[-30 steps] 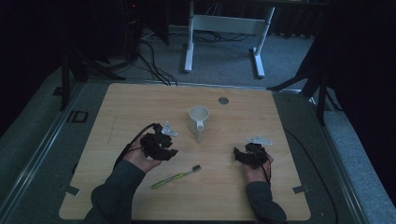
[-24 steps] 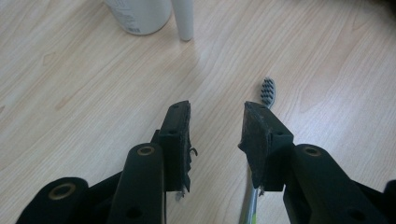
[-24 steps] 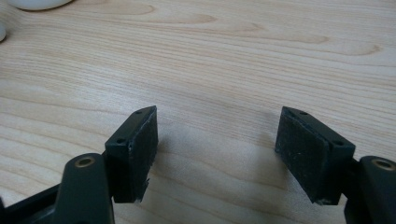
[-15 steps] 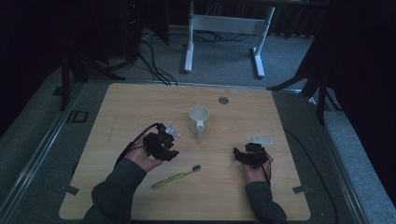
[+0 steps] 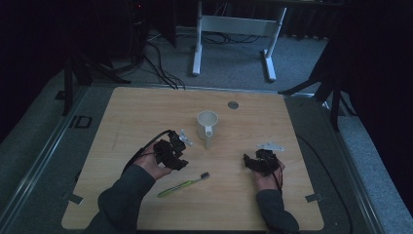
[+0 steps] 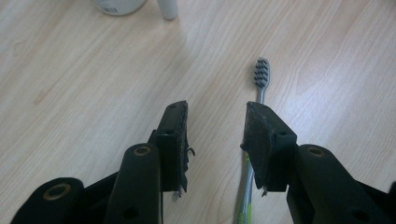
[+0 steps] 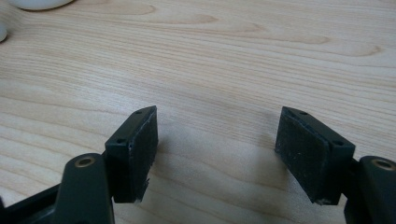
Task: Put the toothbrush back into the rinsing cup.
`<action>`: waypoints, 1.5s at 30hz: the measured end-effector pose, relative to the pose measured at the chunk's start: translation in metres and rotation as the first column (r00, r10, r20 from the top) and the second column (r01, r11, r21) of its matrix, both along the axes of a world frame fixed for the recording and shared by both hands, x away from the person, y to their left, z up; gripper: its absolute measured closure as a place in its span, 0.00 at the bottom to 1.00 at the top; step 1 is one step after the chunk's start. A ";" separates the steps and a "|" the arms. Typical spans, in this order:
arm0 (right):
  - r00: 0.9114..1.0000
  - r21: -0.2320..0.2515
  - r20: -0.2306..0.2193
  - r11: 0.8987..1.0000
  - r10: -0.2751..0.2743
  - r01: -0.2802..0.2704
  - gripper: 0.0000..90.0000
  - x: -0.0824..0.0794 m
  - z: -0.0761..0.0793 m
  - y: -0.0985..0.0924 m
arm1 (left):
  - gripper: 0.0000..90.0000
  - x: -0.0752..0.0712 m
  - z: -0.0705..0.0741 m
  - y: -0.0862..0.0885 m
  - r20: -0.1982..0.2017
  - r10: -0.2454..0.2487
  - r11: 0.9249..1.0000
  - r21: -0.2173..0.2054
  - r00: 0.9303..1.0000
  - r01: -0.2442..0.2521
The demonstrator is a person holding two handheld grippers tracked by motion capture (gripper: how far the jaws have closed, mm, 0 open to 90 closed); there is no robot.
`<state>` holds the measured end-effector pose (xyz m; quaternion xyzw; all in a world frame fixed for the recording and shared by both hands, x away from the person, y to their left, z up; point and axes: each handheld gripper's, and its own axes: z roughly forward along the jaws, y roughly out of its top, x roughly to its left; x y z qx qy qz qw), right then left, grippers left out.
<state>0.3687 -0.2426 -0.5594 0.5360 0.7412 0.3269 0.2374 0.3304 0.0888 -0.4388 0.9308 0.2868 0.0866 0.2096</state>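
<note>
Hovering left gripper point(image 6: 215, 133) above slim green toothbrush point(image 6: 258, 121); pale wood-grain table point(image 6: 84, 79)

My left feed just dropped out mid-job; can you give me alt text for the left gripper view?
The left tool hangs open over the wooden table, nothing between its two black jaws. A green toothbrush lies flat beside and under the right-hand jaw, grey bristle head pointing away. The base of a white mug shows at the top edge.

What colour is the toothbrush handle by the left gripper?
Green on the toothbrush handle, with dark grey bristles at the head; the high view shows it best.
</note>
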 end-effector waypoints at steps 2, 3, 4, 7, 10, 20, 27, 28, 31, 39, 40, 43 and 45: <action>1.000 0.000 0.000 1.000 0.000 0.000 0.33 0.000 0.000 0.000 | 0.67 0.000 -0.002 -0.002 -0.008 -0.005 1.000 0.007 1.000 0.005; 1.000 0.000 0.000 1.000 0.000 0.000 0.33 0.000 0.000 0.000 | 0.67 0.000 -0.002 -0.002 -0.011 -0.007 1.000 0.010 1.000 0.007; 1.000 0.000 0.000 1.000 0.000 0.000 0.33 0.000 0.000 0.000 | 0.67 0.001 -0.003 -0.003 -0.014 -0.009 1.000 0.013 1.000 0.009; 1.000 0.001 0.000 1.000 0.000 0.000 0.33 0.000 0.000 0.000 | 0.67 0.001 -0.004 -0.004 -0.026 -0.018 0.999 0.026 1.000 0.018; 1.000 0.000 0.000 1.000 0.000 0.000 0.33 0.000 0.000 0.000 | 0.67 0.001 -0.007 -0.006 -0.038 -0.024 0.999 0.037 0.999 0.026; 1.000 0.001 0.000 1.000 0.000 0.000 0.33 0.000 0.000 0.000 | 0.68 0.002 -0.014 -0.014 -0.062 -0.049 0.997 0.060 0.997 0.053; 1.000 0.000 0.000 1.000 0.000 0.000 0.33 0.000 0.000 0.000 | 0.68 0.002 -0.019 -0.018 -0.078 -0.056 0.995 0.076 0.995 0.062; 1.000 0.001 0.000 1.000 0.000 0.000 0.33 0.000 0.000 0.000 | 0.68 0.002 -0.020 -0.018 -0.080 -0.058 0.995 0.078 0.995 0.064; 1.000 0.001 0.000 1.000 0.000 0.000 0.33 0.000 0.000 0.000 | 0.68 0.003 -0.022 -0.019 -0.086 -0.062 0.994 0.088 0.994 0.070; 1.000 0.001 0.000 1.000 0.001 -0.001 0.33 0.000 0.000 0.000 | 0.69 0.004 -0.027 -0.023 -0.106 -0.062 0.992 0.107 0.992 0.073; 1.000 0.000 -0.001 1.000 0.001 -0.001 0.33 0.000 0.000 0.000 | 0.69 0.005 -0.028 -0.024 -0.110 -0.064 0.991 0.113 0.992 0.077; 1.000 0.001 0.000 1.000 0.001 -0.001 0.33 0.000 0.000 0.000 | 0.69 0.006 -0.030 -0.025 -0.117 -0.065 0.990 0.119 0.991 0.079; 1.000 0.002 0.000 1.000 0.001 -0.001 0.33 0.000 0.000 0.000 | 0.70 0.006 -0.031 -0.026 -0.118 -0.064 0.990 0.118 0.991 0.078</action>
